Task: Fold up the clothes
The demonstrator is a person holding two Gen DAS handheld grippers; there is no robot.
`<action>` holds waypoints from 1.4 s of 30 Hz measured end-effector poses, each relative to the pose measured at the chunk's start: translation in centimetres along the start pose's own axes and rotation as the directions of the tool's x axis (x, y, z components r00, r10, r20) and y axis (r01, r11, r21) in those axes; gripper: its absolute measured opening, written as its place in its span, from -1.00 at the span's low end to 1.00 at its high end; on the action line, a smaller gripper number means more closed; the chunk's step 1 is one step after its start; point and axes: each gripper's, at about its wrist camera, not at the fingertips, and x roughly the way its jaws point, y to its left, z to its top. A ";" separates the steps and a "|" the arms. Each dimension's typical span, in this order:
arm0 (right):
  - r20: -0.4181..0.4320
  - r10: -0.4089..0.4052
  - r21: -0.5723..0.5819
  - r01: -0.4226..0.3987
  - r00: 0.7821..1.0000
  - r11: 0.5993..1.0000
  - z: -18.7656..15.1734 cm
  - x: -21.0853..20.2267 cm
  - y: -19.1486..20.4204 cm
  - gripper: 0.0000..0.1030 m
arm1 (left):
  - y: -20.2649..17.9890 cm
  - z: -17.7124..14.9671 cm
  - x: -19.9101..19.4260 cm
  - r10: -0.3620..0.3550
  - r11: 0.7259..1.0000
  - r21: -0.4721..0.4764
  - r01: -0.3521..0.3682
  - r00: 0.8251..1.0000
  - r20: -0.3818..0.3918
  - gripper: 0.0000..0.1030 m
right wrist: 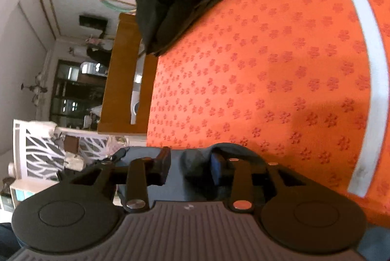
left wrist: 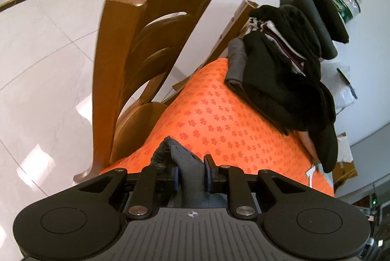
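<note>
The biggest risk I see is the pile of clothes (left wrist: 287,71) on the far side of the tabletop (left wrist: 219,119). It is a tall, leaning pile of dark garments, some of it hanging over the edge, and if I swing the grey garment (left wrist: 187,173) across the orange cloth too widely, I think I could knock it over or drag a layer off.

Next is the chair (left wrist: 136,61) standing just beside the tabletop's edge. The garment hangs below both grippers out of view, so a loose end could catch on the chair back or trail toward the floor as I lay it down.

A smaller worry is the white strap (right wrist: 368,71) lying on the cloth near my right side; fabric set on top of it would not lie flat.

Smallest is the grip itself. My left hand-held gripper (left wrist: 191,173) is pinching a bunched ridge of the grey garment between its pads. My right hand-held gripper (right wrist: 190,168) has grey fabric between its fingers, but they look set apart and I cannot tell whether they truly clamp it, so that corner may slip.

The garment is grey twill, thick, crumpled at both holds, lifted at the near edge of the tabletop.
</note>
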 end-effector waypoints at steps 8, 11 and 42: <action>-0.043 -0.193 -0.198 0.181 0.980 0.964 3.2 0.9 2.9 -0.86 | 0.6 -0.6 0.3 0.047 0.998 0.035 -0.047 0.999 -0.010 -0.56; -0.069 -0.293 -0.282 0.263 0.954 0.923 3.6 3.0 2.8 -0.85 | 1.0 -0.7 1.0 0.061 0.997 0.043 -0.060 0.998 -0.026 -0.52; 0.377 -0.498 -0.450 0.625 0.781 0.638 -7.5 -1.2 5.2 -0.65 | -3.4 -4.0 1.0 0.072 0.917 0.398 -0.023 0.991 -0.109 -0.62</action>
